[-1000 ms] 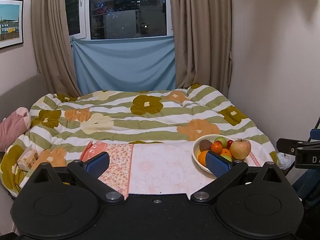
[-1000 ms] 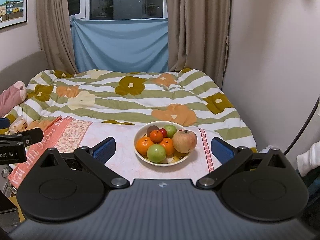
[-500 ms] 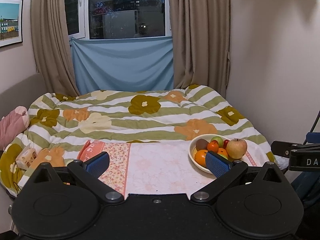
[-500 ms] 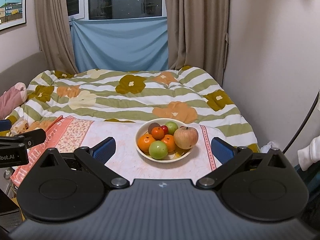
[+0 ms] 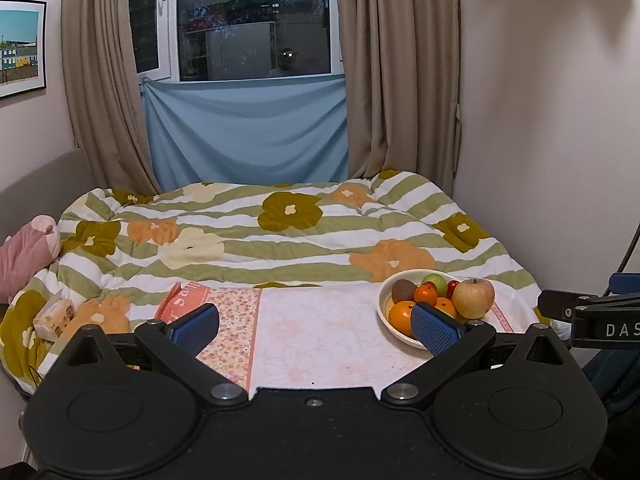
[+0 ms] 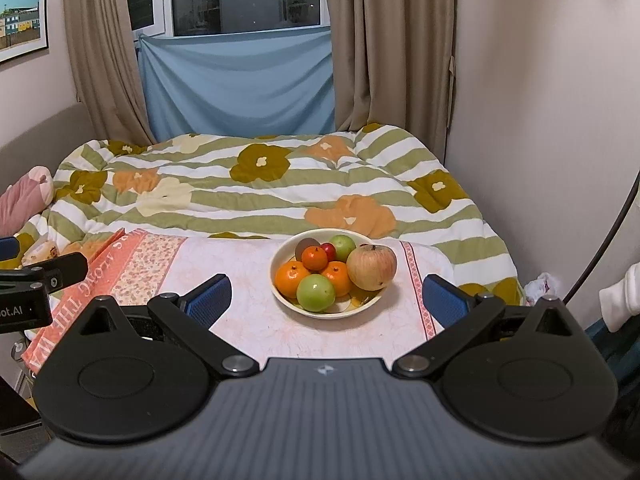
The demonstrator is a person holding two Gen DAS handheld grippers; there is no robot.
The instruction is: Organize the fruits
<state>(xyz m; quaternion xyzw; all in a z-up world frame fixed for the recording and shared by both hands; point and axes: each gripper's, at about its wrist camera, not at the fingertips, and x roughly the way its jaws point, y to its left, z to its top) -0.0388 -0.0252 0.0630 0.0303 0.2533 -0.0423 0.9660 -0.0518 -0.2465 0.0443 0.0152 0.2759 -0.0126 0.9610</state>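
One cream bowl (image 6: 370, 306) sits on the pale pink floral cloth (image 6: 248, 276) spread over the near end of the bed, and all the fruit is inside it. Counted from the right wrist view: one large yellow-red apple (image 6: 372, 267) at the right side of the bowl, three oranges (image 6: 291, 279), with one at the front left, one smaller in the middle and one behind them, two green fruits, the nearer one (image 6: 315, 292) at the front and the other (image 6: 343, 247) at the back, one small red fruit (image 6: 329, 251) between the back orange and the back green one, and one brown fruit (image 6: 306, 247) at the back left. That makes eight pieces, piled touching each other.

The right gripper (image 6: 326, 300) hangs in front of the bowl with its two blue pads spread wide, holding nothing; the bowl shows between them. The left gripper (image 5: 316, 326) is likewise spread wide and empty, over the cloth left of the bowl (image 5: 386, 300), whose near rim is partly hidden by its right pad.

Behind lies one striped flowered duvet (image 6: 260, 192), with one pink plush toy (image 6: 22, 200) at its left edge
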